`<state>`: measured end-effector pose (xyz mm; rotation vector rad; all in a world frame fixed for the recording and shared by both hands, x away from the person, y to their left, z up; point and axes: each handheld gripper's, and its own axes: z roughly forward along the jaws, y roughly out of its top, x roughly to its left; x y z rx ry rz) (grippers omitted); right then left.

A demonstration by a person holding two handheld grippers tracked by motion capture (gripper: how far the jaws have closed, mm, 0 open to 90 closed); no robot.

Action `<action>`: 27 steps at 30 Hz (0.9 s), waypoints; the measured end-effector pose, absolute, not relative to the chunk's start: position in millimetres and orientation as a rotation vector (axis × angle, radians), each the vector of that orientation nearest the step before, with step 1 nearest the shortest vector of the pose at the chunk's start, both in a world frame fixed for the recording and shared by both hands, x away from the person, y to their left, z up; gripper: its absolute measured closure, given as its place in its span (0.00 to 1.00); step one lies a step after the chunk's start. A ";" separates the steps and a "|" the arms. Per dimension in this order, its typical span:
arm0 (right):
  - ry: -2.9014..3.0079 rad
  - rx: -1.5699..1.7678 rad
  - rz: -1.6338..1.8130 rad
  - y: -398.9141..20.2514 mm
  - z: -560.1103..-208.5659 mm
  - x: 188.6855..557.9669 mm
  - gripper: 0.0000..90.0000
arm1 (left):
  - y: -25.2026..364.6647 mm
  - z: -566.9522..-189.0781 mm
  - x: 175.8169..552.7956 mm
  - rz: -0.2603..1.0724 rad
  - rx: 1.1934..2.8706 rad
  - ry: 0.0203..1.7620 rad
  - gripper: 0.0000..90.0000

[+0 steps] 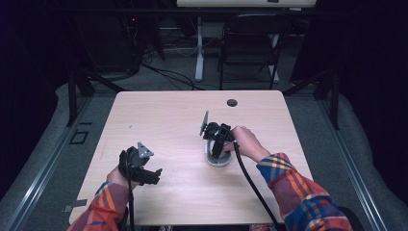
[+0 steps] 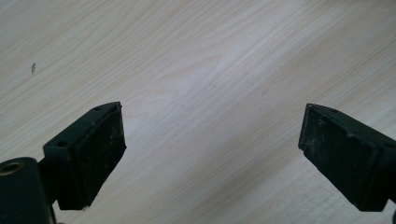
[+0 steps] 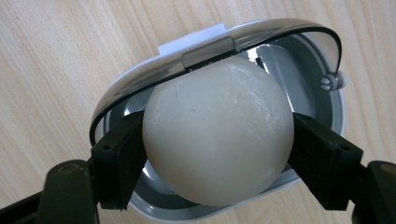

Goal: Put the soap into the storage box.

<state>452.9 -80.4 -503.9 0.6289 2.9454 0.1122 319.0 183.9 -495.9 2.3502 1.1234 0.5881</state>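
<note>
A pale, cream-white ball (image 3: pixel 217 135) sits between the black pads of my right gripper (image 3: pixel 217 154), which is shut on it. The ball is partly inside a white oval case (image 3: pixel 159 207) with a grey interior. The case's clear, dark-rimmed lid (image 3: pixel 140 81) stands open behind the ball. In the high view my right gripper (image 1: pixel 216 149) points down into the case (image 1: pixel 221 162) near the table's middle right. My left gripper (image 1: pixel 155 176) rests near the front left of the table. Its jaws (image 2: pixel 212 140) stand wide open over bare wood with nothing between them.
The light wooden table (image 1: pixel 168 115) has a round cable hole (image 1: pixel 232 102) near its far edge. Beyond the table stand a black chair (image 1: pixel 250 43) and a white desk leg (image 1: pixel 198 48), with cables on the floor. Black curtains close off both sides.
</note>
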 end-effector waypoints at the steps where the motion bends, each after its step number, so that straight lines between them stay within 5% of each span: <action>1: 2.948 0.629 0.103 -80.6 -503.1 452.9 0.26 | 183.9 -495.9 318.9 0.588 2.350 1.124 0.08; 27: 2.897 0.634 0.248 -112.8 -472.5 429.5 0.02 | 183.5 -495.8 318.9 0.583 2.357 1.124 0.08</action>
